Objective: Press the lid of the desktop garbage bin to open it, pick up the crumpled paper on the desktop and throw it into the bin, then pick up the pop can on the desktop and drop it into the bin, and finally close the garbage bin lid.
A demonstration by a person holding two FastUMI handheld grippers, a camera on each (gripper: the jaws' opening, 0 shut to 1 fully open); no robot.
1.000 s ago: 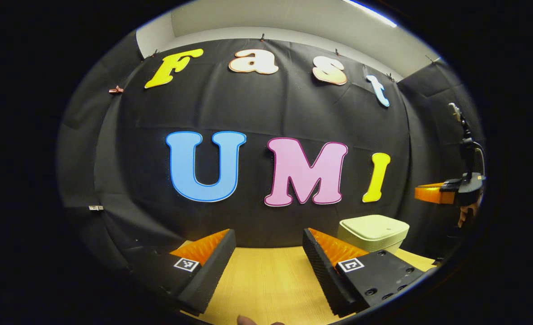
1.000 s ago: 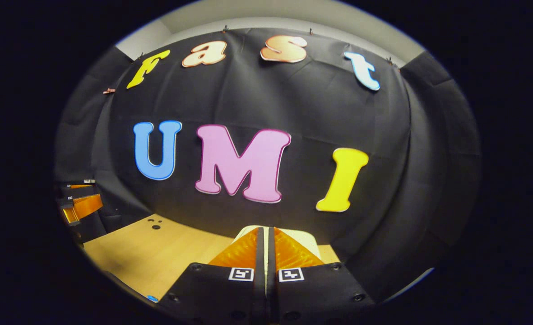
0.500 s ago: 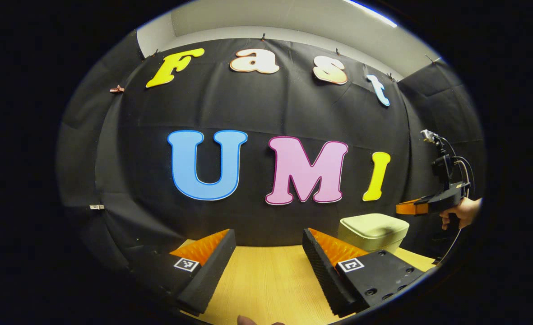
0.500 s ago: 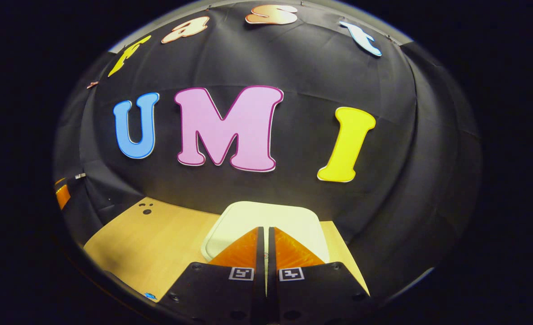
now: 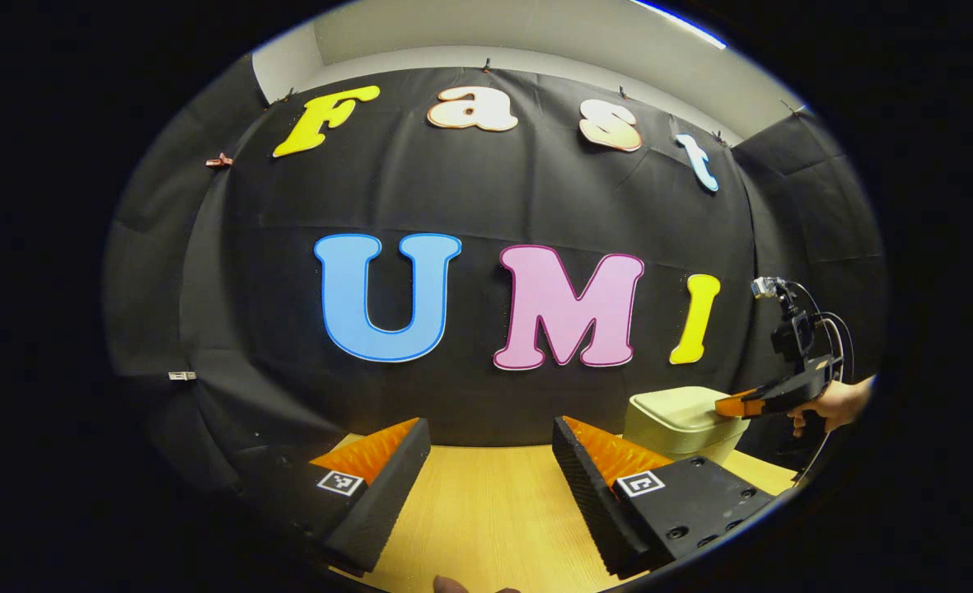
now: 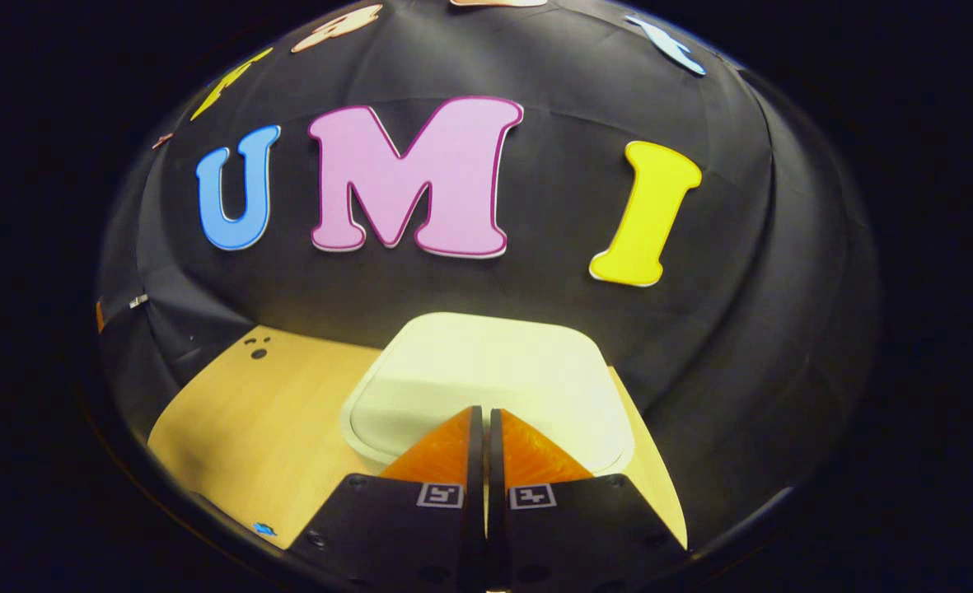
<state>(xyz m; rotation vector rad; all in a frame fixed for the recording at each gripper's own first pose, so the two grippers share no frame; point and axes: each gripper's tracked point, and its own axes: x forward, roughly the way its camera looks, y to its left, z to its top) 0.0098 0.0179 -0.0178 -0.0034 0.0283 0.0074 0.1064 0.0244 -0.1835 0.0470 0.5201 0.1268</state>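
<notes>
Right tool [image 6: 483,409] (fingers together) sits over the closed bin lid [image 6: 486,375]; left tool [image 5: 490,453] gapes apart.

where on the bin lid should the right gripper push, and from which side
Press from above on the bin lid, near its front edge, with the shut right gripper. The lid lies flat and closed, broad top face up; whether a latch sits there is unclear.

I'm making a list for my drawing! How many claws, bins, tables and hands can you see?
Claws: 2, the left claw open, the right claw shut at the lid.
Garbage bins: 1, cream garbage bin, lid down.
Tables: 1, wooden table.
Hands: 1, the hand holding the right claw.
Total: 5
</notes>
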